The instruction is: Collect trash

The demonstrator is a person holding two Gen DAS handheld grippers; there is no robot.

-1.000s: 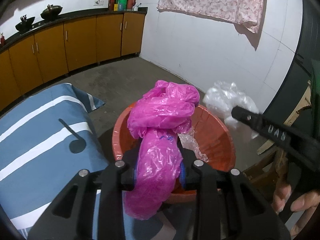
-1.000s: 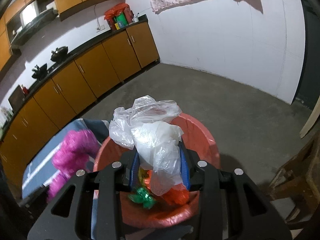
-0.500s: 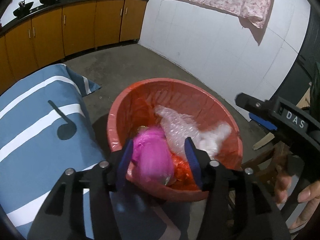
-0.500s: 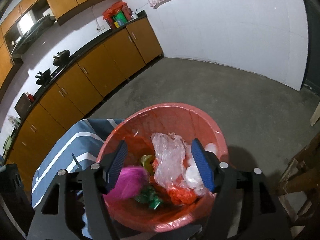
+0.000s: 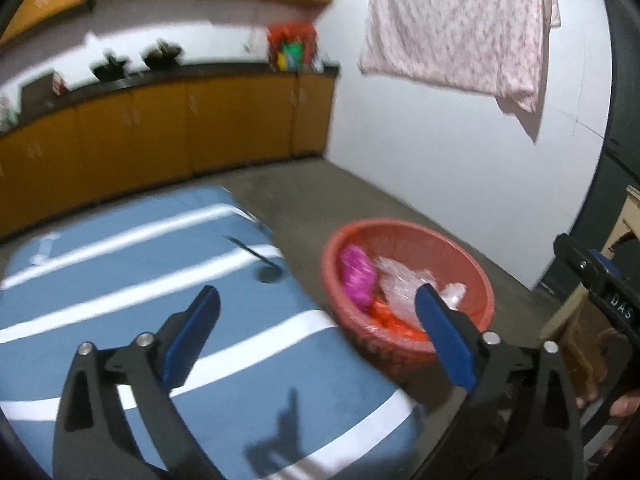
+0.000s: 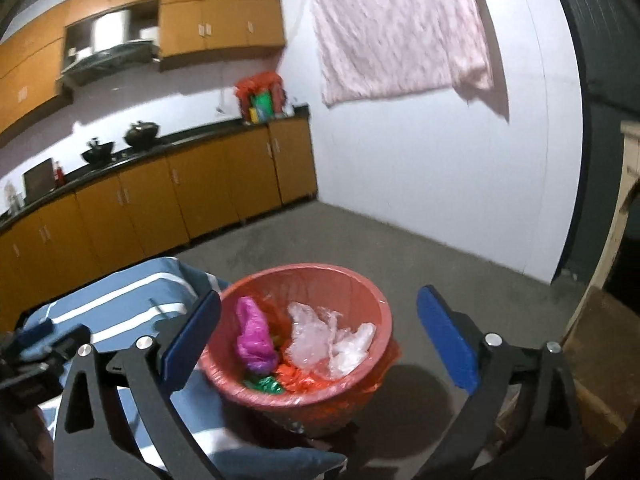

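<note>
Left gripper: fingers spread wide, nothing held; raised over the striped cloth, beside the bin.

Right gripper: fingers spread wide, nothing held; raised above the bin.

Bin: red tub with a thin red liner, set on the concrete floor, touching the edge of the striped cloth.

Contents: pink bag at the left inside; clear bags at the right inside; green and orange scraps lower down. No trash is seen on the visible part of the cloth or floor.

Risks, as judged:
- Light bags are piled loose and uncompressed; they may be lifted out by a passing finger or a draught.
- The clear bags may spring back up over the rim.
- The bin may be knocked or tipped if a gripper is swung low beside the cloth edge.
- The liner overhang may be snagged and pulled off the rim.
- The left view is blurred; small leftover pieces may be overlooked.
</note>
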